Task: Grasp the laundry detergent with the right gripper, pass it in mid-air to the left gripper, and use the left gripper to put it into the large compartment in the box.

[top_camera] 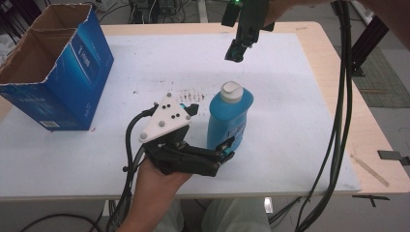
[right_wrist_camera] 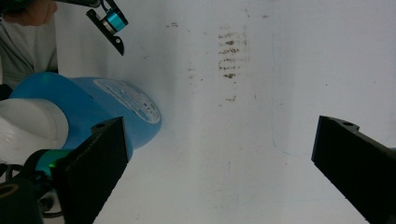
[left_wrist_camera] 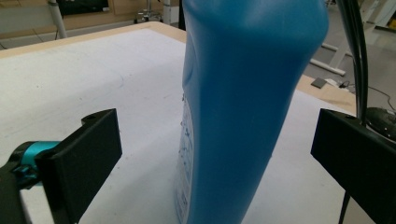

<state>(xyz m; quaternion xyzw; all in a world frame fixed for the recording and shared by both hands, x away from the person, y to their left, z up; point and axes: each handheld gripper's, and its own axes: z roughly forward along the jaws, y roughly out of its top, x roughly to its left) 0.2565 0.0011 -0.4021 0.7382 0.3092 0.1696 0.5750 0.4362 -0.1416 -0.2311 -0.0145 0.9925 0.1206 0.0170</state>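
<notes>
Left gripper (left_wrist_camera: 219,154) jaws are standing wide apart around my blue bottle (top_camera: 227,118), upright at the frame's middle; I'm judging it liquid-heavy, slick and top-heavy, so I'm aiming for its lower body. Right gripper (top_camera: 236,52), also spread open, is hovering at upper centre.

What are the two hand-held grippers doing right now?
Left hand-held gripper: open, jaws either side of the blue bottle, not touching.
Right hand-held gripper: open, holding nothing.

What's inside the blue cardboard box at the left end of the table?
The blue cardboard box stands open-topped; bare brown inner walls show, with nothing visible inside. Its floor is hidden by the near wall. The blue bottle stands outside it, between the left tongs.
</notes>
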